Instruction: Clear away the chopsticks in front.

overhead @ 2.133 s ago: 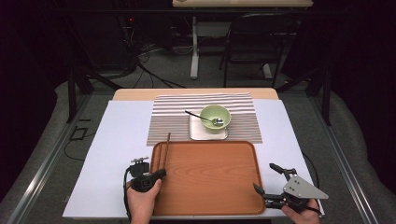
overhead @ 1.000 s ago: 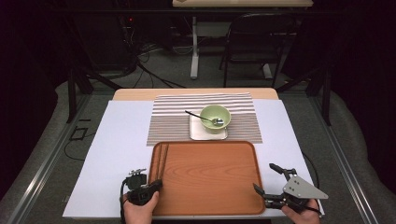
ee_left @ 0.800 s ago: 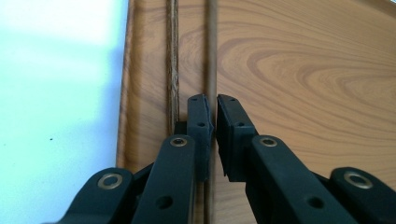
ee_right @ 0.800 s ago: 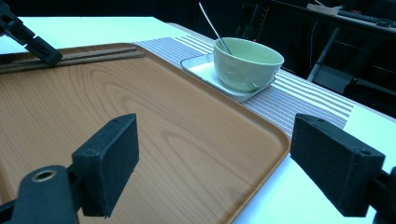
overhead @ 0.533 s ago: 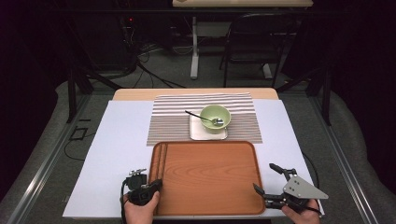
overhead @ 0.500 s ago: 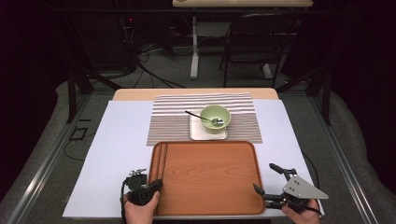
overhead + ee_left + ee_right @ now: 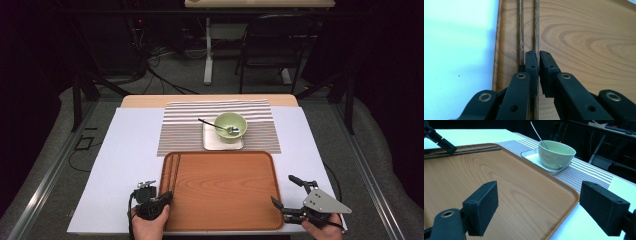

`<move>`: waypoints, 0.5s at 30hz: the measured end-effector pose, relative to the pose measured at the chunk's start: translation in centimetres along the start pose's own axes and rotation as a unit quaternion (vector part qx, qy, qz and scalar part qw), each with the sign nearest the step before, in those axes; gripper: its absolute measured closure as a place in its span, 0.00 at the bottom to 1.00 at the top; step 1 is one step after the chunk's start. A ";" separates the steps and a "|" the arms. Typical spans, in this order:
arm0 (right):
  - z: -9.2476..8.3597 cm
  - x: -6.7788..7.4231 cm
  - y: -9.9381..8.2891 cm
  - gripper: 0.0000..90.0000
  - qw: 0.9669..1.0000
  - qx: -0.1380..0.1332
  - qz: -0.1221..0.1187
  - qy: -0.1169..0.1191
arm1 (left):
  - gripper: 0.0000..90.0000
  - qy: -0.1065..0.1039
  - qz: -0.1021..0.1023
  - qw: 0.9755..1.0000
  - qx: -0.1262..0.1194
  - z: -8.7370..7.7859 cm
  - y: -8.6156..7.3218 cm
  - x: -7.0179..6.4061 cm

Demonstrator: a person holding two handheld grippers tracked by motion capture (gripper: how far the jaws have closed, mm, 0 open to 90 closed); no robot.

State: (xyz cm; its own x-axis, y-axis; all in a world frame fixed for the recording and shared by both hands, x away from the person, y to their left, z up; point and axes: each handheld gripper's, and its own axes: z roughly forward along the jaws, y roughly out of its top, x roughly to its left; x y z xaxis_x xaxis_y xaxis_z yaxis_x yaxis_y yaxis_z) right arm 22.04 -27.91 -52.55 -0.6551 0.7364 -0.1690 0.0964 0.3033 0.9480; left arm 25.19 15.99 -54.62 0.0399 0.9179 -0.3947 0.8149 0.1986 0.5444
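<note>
Two dark wooden chopsticks lie side by side along the left side of a brown wooden tray. My left gripper sits at their near ends, by the tray's front left corner. In the left gripper view the jaws are pressed almost together. The right chopstick runs into the thin slit between the pads. The left chopstick passes under the outer side of the left jaw. My right gripper hovers open over the tray's front right corner, nothing between its pads.
Beyond the tray a green bowl with a spoon stands on a white square plate, on a striped mat. A white sheet covers the table. A chair and desk legs stand behind the table.
Two seconds ago the chopsticks were held slanting over the tray's left edge. They now lie flat on the tray, and my left hand has drawn back towards the front edge. The right gripper has kept still.
</note>
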 end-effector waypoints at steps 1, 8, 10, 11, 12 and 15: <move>0.0 0.0 0.0 0.17 1.000 0.000 0.000 0.000 | 0.94 -0.001 0.001 1.000 0.000 0.0 0.0 0.0; 0.0 0.0 0.0 0.17 1.000 0.000 0.000 0.000 | 0.87 -0.009 -0.003 1.000 -0.011 -0.4 0.2 0.1; 0.0 0.0 0.0 0.17 1.000 0.000 0.001 0.000 | 0.86 -0.011 -0.003 1.000 -0.014 -0.5 0.4 0.0; 0.0 0.0 0.0 0.17 1.000 0.000 0.001 0.000 | 0.85 -0.013 -0.003 1.000 -0.016 -0.6 0.4 0.0; 0.0 0.0 0.0 0.17 1.000 0.000 0.000 0.000 | 0.84 -0.013 -0.004 1.000 -0.016 -0.6 0.5 -0.1; 0.0 0.0 0.0 0.17 1.000 0.000 0.000 0.000 | 0.79 -0.024 0.003 1.000 -0.018 -0.7 0.8 -0.2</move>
State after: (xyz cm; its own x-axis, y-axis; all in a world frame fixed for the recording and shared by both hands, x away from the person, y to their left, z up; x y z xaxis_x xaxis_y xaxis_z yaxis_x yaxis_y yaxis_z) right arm 22.03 -27.90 -52.55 -0.6557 0.7359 -0.1687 0.0965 0.3033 0.9480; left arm 25.39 16.18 -53.54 0.0726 0.9021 -0.4253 0.7927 0.2066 0.5735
